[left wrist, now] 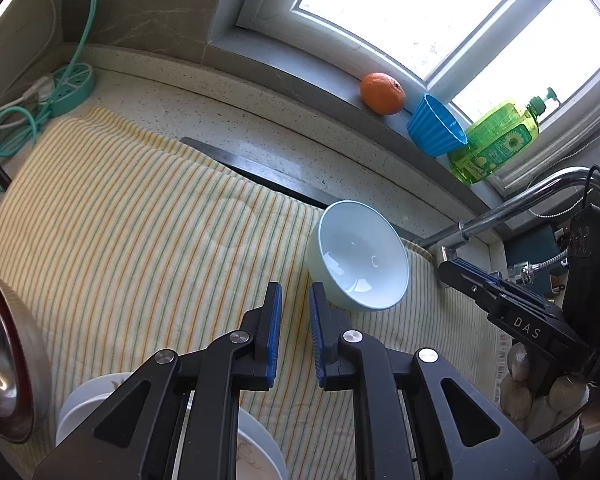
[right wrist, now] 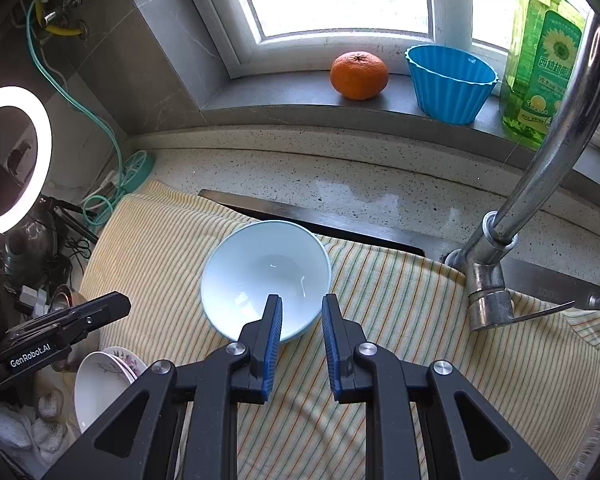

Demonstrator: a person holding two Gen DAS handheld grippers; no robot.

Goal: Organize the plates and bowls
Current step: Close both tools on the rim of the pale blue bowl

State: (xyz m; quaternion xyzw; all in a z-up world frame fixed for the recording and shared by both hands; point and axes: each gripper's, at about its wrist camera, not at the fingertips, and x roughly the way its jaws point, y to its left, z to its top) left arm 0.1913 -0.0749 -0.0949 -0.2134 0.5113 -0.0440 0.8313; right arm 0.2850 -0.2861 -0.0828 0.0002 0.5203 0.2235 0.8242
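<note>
**Lining up on the pale blue bowl**

We are between grasps: our left gripper [left wrist: 294, 300] and right gripper [right wrist: 302, 312] both stand slightly parted with nothing between the pads. The pale blue bowl [right wrist: 266, 276] sits upright on the striped towel [right wrist: 400, 320], just ahead of the right gripper's fingers (its near rim falls behind the left finger in that view). The floral plates [right wrist: 100, 384] are stacked at the towel's left edge. Next, we judge, the jaws must widen and straddle the bowl's rim.
</note>
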